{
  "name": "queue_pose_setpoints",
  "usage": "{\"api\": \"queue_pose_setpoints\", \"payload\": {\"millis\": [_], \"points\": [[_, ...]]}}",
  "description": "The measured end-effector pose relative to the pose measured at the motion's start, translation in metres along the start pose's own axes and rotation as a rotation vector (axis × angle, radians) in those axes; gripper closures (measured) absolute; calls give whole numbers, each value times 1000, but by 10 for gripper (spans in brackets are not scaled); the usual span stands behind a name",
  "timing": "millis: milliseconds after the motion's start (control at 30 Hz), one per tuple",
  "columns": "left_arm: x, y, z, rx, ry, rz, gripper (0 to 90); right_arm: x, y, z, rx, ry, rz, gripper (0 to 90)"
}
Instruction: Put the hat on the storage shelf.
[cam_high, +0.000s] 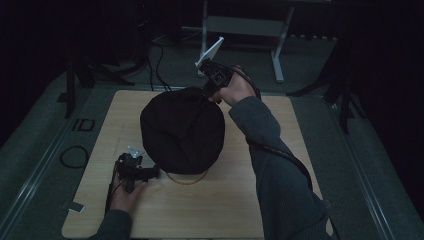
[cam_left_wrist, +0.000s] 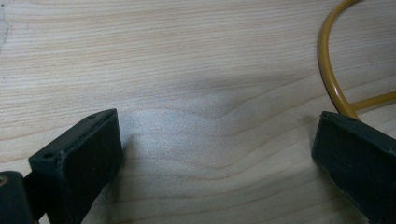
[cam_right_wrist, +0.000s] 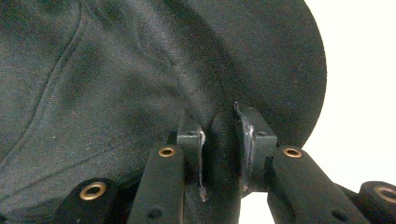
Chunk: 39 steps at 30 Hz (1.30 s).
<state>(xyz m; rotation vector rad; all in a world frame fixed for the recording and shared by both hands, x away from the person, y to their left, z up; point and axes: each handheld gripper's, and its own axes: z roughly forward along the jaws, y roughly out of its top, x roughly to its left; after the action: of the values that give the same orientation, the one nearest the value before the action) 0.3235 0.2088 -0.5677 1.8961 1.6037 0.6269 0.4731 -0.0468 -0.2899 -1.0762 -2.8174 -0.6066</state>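
- Pinching a fold of black fabric (cam_right_wrist: 140, 70), the right gripper (cam_right_wrist: 223, 154) has its jaws clamped on the cloth at the bundle's far edge.
- Fabric sits as a rounded dark mound (cam_high: 182, 131) at the middle of the light wooden table (cam_high: 225, 200).
- Left gripper (cam_left_wrist: 215, 154) rests low over bare wood near the mound's front left edge, jaws spread wide, nothing between them.
- Yellow wire hoop (cam_left_wrist: 332, 79) lies on the table just beside one left jaw; part of it pokes out under the mound's near edge.
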Motion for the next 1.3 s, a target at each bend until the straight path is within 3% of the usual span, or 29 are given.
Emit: {"api": "queue_pose_setpoints", "payload": {"millis": [567, 867, 1100, 1300], "points": [[0, 0, 0, 2, -2, 3, 12, -1, 0, 14, -5, -31, 8, 701], [0, 0, 0, 2, -1, 3, 13, -7, -3, 21, -13, -10, 42, 684], [0, 0, 0, 1, 0, 3, 13, -8, -7, 23, -3, -25, 35, 638], [0, 0, 0, 0, 0, 4, 13, -11, -9, 26, -9, -7, 38, 618]]}}
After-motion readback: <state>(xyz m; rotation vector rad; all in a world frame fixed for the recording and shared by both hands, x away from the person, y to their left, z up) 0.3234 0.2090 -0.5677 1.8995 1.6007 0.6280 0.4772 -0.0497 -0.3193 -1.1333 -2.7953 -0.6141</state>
